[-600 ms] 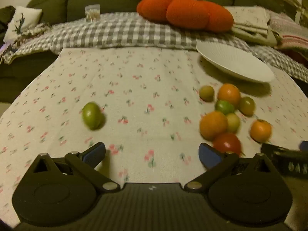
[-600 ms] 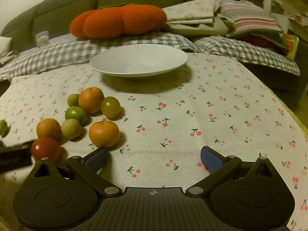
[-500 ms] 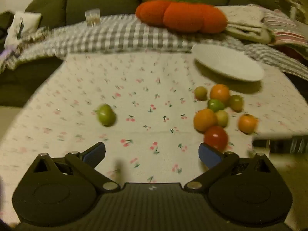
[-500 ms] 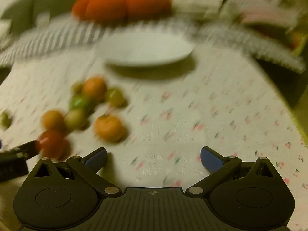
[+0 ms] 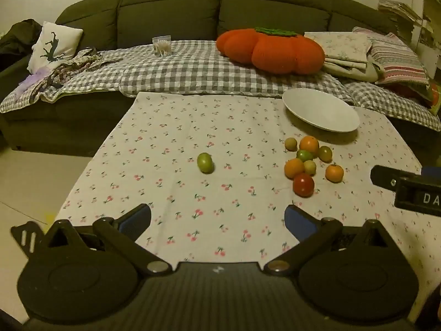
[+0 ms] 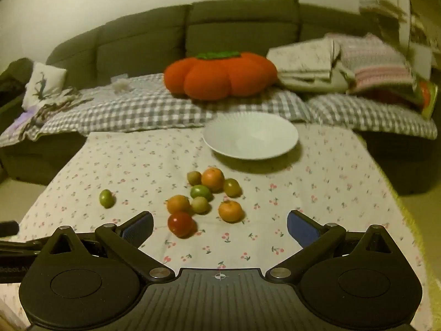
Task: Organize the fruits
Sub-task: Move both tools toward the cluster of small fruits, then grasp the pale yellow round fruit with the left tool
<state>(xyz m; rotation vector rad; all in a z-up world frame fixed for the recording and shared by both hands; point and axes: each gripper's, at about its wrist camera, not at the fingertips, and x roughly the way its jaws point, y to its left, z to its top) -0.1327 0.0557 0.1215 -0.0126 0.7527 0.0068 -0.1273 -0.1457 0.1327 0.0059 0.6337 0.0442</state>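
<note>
cherry tablecloth [image 5: 220, 127], sofa [image 5: 193, 2] behind, white plate [image 6: 248, 149]

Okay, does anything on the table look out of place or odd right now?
One green fruit lies alone on the cherry-print cloth, well left of the fruit cluster. The white plate holds nothing yet. Nothing looks spilled or damaged.

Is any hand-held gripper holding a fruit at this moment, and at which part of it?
Nothing is held. The left hand-held gripper and the right hand-held gripper are both open, with only tablecloth between their fingers.
</note>
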